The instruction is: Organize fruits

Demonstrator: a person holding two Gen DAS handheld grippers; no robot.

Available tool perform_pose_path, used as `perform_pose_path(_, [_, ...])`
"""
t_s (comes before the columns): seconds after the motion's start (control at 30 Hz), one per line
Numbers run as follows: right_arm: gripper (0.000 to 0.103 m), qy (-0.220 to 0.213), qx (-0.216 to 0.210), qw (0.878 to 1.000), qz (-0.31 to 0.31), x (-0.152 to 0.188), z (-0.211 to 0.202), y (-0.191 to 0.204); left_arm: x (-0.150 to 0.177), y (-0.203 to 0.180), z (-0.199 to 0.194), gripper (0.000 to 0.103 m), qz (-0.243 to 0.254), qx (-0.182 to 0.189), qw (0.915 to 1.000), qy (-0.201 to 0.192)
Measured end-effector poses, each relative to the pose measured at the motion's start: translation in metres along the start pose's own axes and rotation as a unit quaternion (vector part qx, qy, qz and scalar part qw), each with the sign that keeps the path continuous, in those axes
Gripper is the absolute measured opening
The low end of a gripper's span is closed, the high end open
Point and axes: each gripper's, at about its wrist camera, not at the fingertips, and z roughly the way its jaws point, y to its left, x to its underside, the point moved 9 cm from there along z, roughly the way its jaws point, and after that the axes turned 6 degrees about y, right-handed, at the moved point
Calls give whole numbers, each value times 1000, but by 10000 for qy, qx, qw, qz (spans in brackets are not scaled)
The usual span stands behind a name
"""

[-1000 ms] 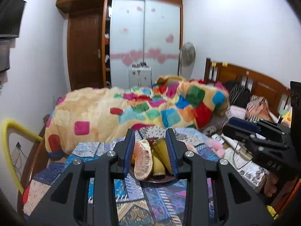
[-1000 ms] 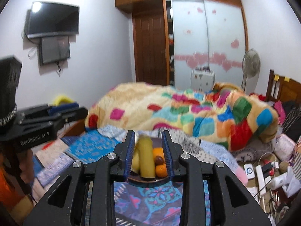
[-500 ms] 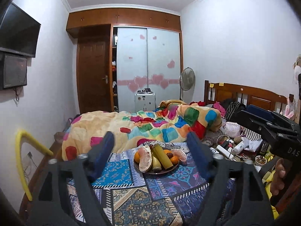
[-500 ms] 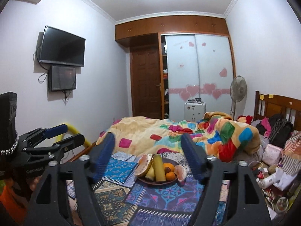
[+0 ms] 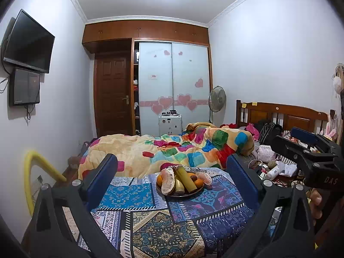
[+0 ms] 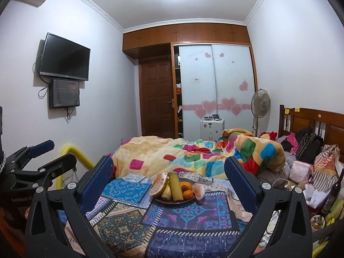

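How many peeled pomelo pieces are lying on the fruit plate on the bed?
2. The large pomelo piece stands at the left rim of the plate, beside the bananas; the small pomelo piece lies at the right rim. Others may be hidden behind.

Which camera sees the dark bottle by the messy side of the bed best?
The right wrist view. The dark bottle stands in plain sight at the right edge, among the clutter beside the patterned cloth. In the left wrist view I cannot find it; the right gripper covers part of that clutter.
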Motion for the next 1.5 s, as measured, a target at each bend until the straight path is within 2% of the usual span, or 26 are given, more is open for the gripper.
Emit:
perform_pose_path(0.53, [103, -4, -52, 10000, 17, 4, -9, 3, 3, 5, 3, 102, -155, 60, 9998, 56])
perform_pose_path(1.5, [103, -82, 8, 9999, -57, -4, -17, 5, 2, -3, -4, 103, -62, 130, 9999, -37])
